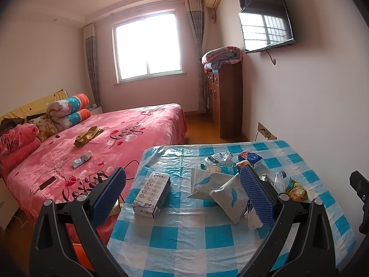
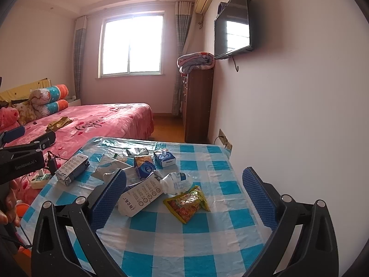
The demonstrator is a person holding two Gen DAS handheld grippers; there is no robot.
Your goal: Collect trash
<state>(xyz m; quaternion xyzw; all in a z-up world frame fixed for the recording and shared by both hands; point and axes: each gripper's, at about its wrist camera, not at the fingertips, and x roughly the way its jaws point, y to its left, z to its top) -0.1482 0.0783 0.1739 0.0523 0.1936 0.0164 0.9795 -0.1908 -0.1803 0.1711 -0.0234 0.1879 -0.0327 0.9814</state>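
Gaping left gripper (image 1: 183, 194), nothing held

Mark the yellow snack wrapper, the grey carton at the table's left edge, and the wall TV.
yellow snack wrapper (image 2: 185, 204), right wrist view, printed front.
grey carton (image 1: 152, 190), left wrist view, top face.
wall TV (image 1: 266, 26), left wrist view, screen centre.

Both grippers hang spread wide with nothing between their blue ribbed pads. The left gripper (image 1: 183, 196) fills the lower frame of its own view; in the right gripper's (image 2: 184, 196) view it enters at the left edge, gripped by a hand (image 2: 9, 207) at lower left.
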